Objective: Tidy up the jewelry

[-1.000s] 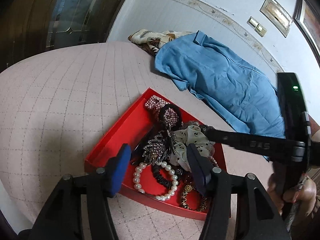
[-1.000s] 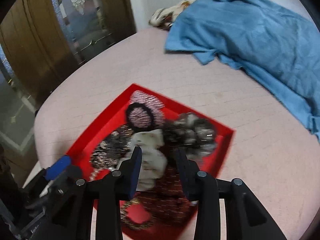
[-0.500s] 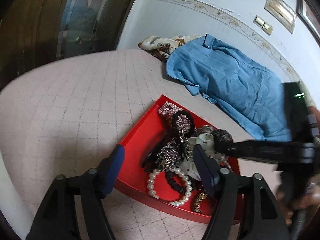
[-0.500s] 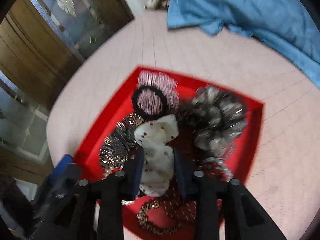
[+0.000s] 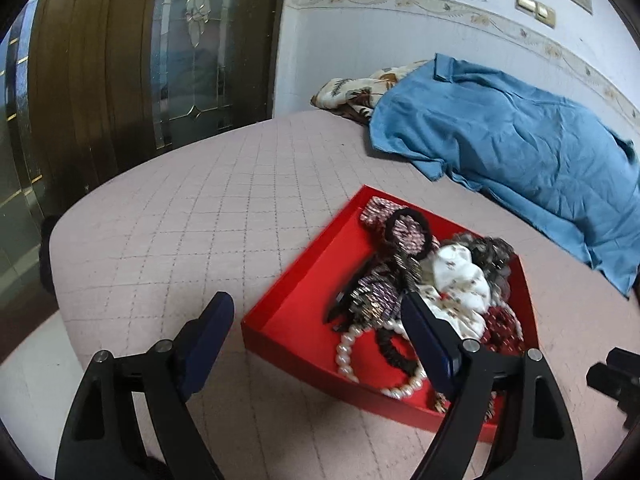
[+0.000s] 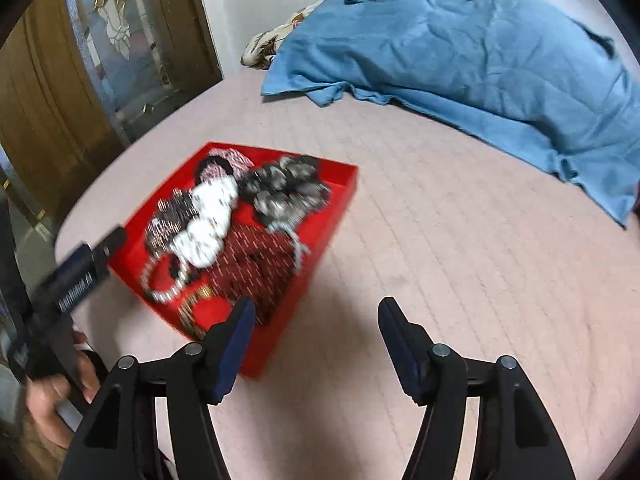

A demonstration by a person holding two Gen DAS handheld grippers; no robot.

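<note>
A red tray [image 5: 304, 292] [image 6: 336, 200] lies on a pink quilted bed, heaped with jewelry and hair things: a white dotted scrunchie [image 5: 460, 280] [image 6: 210, 216], a grey scrunchie [image 6: 286, 190], a pearl bracelet [image 5: 352, 356], a beaded clip [image 5: 376, 292] and a dark red scrunchie [image 6: 256, 260]. My left gripper [image 5: 316, 340] hangs over the tray's near left corner; its jaws are opening and hold nothing. My right gripper [image 6: 314, 340] is to the right of the tray over bare quilt, jaws opening, nothing between them. The left gripper's body [image 6: 76, 276] and a hand show at the right view's left edge.
A blue shirt [image 5: 520, 152] [image 6: 460, 52] lies spread at the back right of the bed, with a patterned cloth [image 5: 352, 88] behind it. A wooden door with glass panels [image 5: 120, 60] stands to the left. The bed edge [image 5: 52, 240] drops off at the left.
Both grippers' jaws have spread wider. The right gripper has left the tray, where it straddled the white scrunchie, and moved right over the quilt. The left gripper has turned left.
</note>
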